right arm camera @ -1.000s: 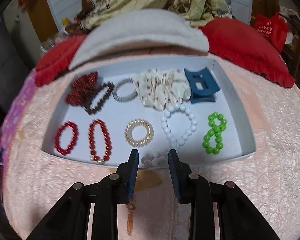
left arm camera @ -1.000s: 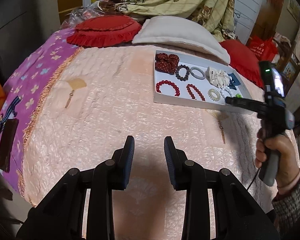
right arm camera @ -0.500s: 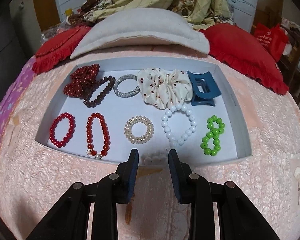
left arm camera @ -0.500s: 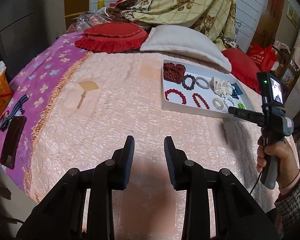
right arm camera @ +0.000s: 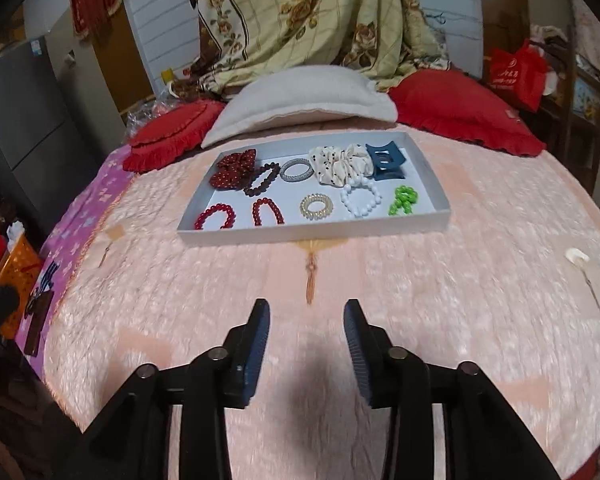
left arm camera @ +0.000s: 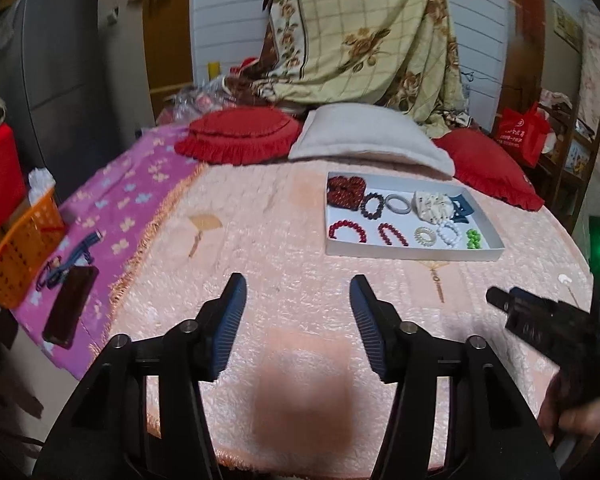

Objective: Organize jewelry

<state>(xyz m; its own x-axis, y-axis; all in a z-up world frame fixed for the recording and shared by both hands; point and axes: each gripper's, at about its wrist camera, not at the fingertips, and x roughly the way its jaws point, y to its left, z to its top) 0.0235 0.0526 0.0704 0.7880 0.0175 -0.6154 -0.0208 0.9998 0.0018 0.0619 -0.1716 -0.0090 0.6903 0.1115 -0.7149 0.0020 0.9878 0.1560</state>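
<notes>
Right wrist view: the right gripper [right arm camera: 306,308] hangs over bare pink bedspread [right arm camera: 380,280], well short of the white tray [right arm camera: 312,232]; its jaws have just been opening and stand spread with nothing between them. In the left wrist view the left gripper [left arm camera: 298,286] is likewise spread and empty, jaws just opened. The tray holds two rows: scrunchies [right arm camera: 338,164], hair claw [right arm camera: 386,162], bead bracelets [right arm camera: 360,198] and a green bracelet [right arm camera: 403,199]. Judged step: the sorting looks complete, grippers clear. Any next move requires re-approaching the tray.
</notes>
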